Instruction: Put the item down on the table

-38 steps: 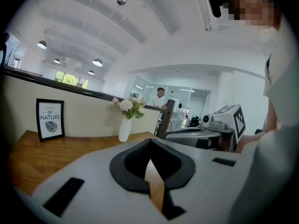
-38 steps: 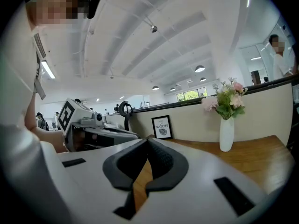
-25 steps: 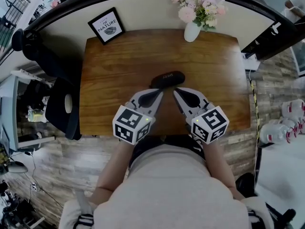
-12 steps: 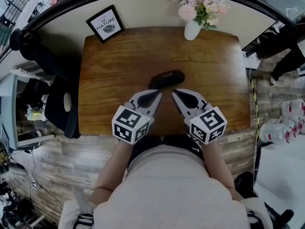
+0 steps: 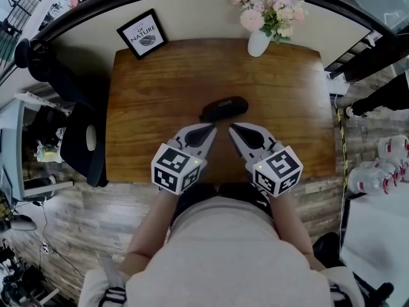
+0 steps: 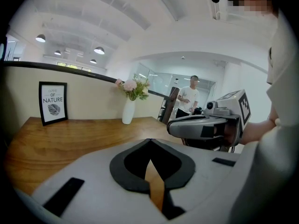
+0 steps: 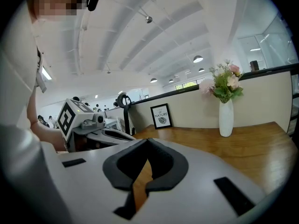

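A smooth black oblong case (image 5: 223, 107), perhaps for glasses, lay on the glossy wooden table (image 5: 160, 82) beyond the left gripper (image 5: 213, 126) and right gripper (image 5: 231, 127), both closed, empty.

Framed print (image 5: 142, 34) stands left; flower vase (image 5: 258, 42) right.

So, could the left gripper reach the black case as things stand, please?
Probably yes: the black case lies on the table just ahead of the left gripper, nothing between them. Its jaws are shut, so they would have to open first.
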